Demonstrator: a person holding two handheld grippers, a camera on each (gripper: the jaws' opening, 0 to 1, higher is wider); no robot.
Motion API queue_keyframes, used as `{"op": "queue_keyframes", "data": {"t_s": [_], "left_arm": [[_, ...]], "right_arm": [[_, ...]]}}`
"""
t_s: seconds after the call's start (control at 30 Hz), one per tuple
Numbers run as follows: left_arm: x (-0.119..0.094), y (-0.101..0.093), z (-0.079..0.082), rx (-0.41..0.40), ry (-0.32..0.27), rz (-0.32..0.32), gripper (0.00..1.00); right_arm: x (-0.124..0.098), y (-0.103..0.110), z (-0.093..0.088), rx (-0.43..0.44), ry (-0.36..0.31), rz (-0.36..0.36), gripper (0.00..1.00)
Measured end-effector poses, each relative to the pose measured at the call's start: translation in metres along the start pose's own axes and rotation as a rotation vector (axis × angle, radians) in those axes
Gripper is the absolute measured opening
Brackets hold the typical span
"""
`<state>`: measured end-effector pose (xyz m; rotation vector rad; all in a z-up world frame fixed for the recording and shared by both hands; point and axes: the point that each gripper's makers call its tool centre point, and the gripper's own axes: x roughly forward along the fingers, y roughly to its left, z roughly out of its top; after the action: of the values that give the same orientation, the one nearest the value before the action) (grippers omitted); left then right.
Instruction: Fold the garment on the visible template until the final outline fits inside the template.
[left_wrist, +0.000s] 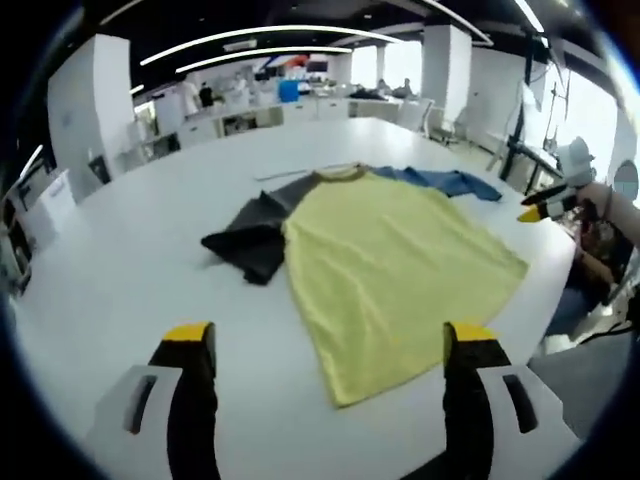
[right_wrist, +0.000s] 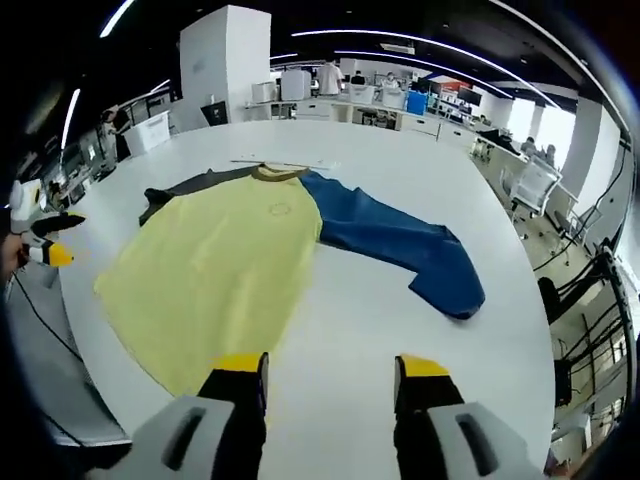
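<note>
White table (left_wrist: 120, 270) carrying everything, broad rounded top stretching toward office background. Garment (left_wrist: 385, 265) lying flat directly on it, yellow body spreading across middle, collar pointing toward far edge. Dark grey sleeve (left_wrist: 250, 240) lying bunched and partly folded on one side; blue sleeve (right_wrist: 400, 245) stretching out long on other side, cuff resting near table edge. Thin pale strip (right_wrist: 285, 161) lying on tabletop just beyond collar, too faint to identify. Hem sitting near table edge closest to cameras.
</note>
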<state>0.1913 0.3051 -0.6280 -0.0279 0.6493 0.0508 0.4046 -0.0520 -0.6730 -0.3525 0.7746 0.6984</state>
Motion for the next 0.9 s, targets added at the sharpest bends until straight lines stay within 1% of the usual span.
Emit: {"op": "queue_keyframes", "data": {"t_s": [0.03, 0.1, 0.2, 0.3, 0.4, 0.47, 0.53, 0.67, 0.7, 0.73, 0.77, 0.8, 0.83, 0.9], "left_arm": [[0.001, -0.002, 0.004, -0.009, -0.014, -0.016, 0.98], [-0.001, -0.005, 0.007, -0.005, -0.02, -0.019, 1.0], [0.0, -0.007, 0.012, 0.019, -0.024, -0.021, 1.0], [-0.001, -0.009, 0.014, 0.047, -0.022, -0.02, 1.0], [-0.001, -0.009, 0.015, 0.043, -0.021, -0.024, 1.0], [0.0, -0.009, 0.016, 0.042, -0.02, -0.024, 1.0], [0.0, -0.009, 0.016, 0.045, -0.018, -0.022, 0.99], [0.001, -0.01, 0.017, 0.054, -0.014, -0.026, 0.99], [0.001, -0.01, 0.017, 0.055, -0.013, -0.027, 0.99], [0.001, -0.011, 0.018, 0.061, -0.016, -0.031, 0.99], [0.001, -0.011, 0.019, 0.062, -0.018, -0.031, 0.99], [0.001, -0.011, 0.021, 0.067, -0.02, -0.031, 0.99], [0.001, -0.011, 0.021, 0.07, -0.023, -0.032, 0.99], [0.001, -0.011, 0.023, 0.073, -0.024, -0.029, 0.99]], "right_arm": [[0.001, -0.003, 0.002, 0.001, 0.0, 0.004, 0.49], [0.005, -0.011, 0.009, 0.008, -0.023, 0.009, 0.49], [0.012, -0.028, 0.015, -0.017, -0.031, -0.017, 0.49], [0.02, -0.043, 0.022, -0.033, -0.043, -0.017, 0.48], [0.029, -0.054, 0.027, -0.035, -0.042, -0.016, 0.48], [0.034, -0.058, 0.03, -0.039, -0.047, -0.006, 0.48], [0.04, -0.061, 0.03, -0.038, -0.035, -0.001, 0.47], [0.057, -0.066, 0.031, -0.106, -0.014, 0.017, 0.46], [0.06, -0.068, 0.03, -0.113, -0.005, 0.01, 0.45], [0.064, -0.072, 0.03, -0.166, 0.013, -0.003, 0.45], [0.066, -0.072, 0.03, -0.2, 0.016, -0.002, 0.44], [0.071, -0.073, 0.03, -0.216, 0.02, 0.002, 0.44], [0.075, -0.074, 0.03, -0.196, 0.024, 0.004, 0.42], [0.081, -0.077, 0.028, -0.202, 0.039, 0.011, 0.4]]}}
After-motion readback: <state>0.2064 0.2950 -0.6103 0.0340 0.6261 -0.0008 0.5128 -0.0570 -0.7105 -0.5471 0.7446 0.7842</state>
